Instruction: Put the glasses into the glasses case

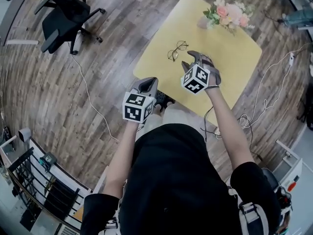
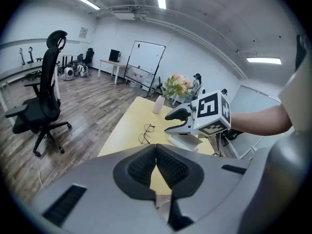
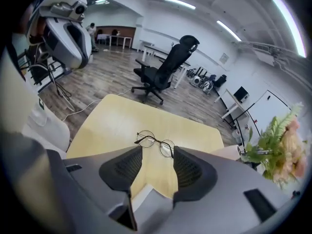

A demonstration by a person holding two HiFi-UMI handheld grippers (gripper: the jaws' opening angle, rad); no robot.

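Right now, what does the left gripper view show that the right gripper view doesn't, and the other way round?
Only the left gripper view: the right gripper above the table, seen past the left gripper, whose own jaws are together. Only the right gripper view: the left gripper in the top-left corner, and the right gripper's own jaws standing apart with nothing between them. Both: the glasses lying on the yellow table, the black office chair and the pink flowers.

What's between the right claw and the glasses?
Nothing but bare yellow table. The right gripper view shows the open right claw just short of the glasses.
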